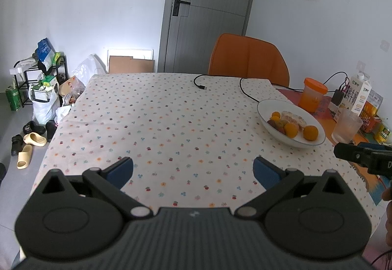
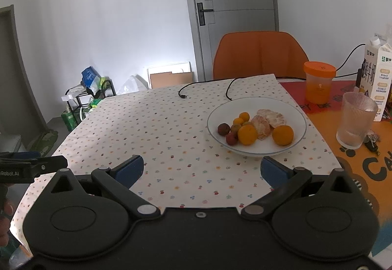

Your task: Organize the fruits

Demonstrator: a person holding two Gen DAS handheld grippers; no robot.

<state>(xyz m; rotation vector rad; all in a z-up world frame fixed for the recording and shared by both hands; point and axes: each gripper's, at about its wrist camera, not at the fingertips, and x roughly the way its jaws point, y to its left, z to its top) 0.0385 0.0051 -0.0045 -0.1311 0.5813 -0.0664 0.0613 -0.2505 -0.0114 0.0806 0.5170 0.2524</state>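
Observation:
A white plate (image 2: 291, 108) on the flowered tablecloth holds oranges (image 2: 282, 135), peeled orange pieces (image 2: 272, 118), small kumquats (image 2: 244, 116) and dark red lychees (image 2: 224, 128). It also shows in the left wrist view (image 1: 269, 105) at the right. My right gripper (image 2: 202, 168) is open and empty, above the cloth just in front of the plate. My left gripper (image 1: 193, 172) is open and empty over the bare cloth, left of the plate. Each gripper's tip shows in the other's view: the right (image 1: 362, 156), the left (image 2: 36, 164).
An orange-lidded jar (image 2: 318, 83), a ribbed glass (image 2: 355, 120), a milk carton (image 2: 377, 79) and keys (image 2: 372, 142) stand right of the plate. A black cable (image 2: 208, 88) lies at the table's far edge. An orange chair (image 2: 259, 54) stands behind the table.

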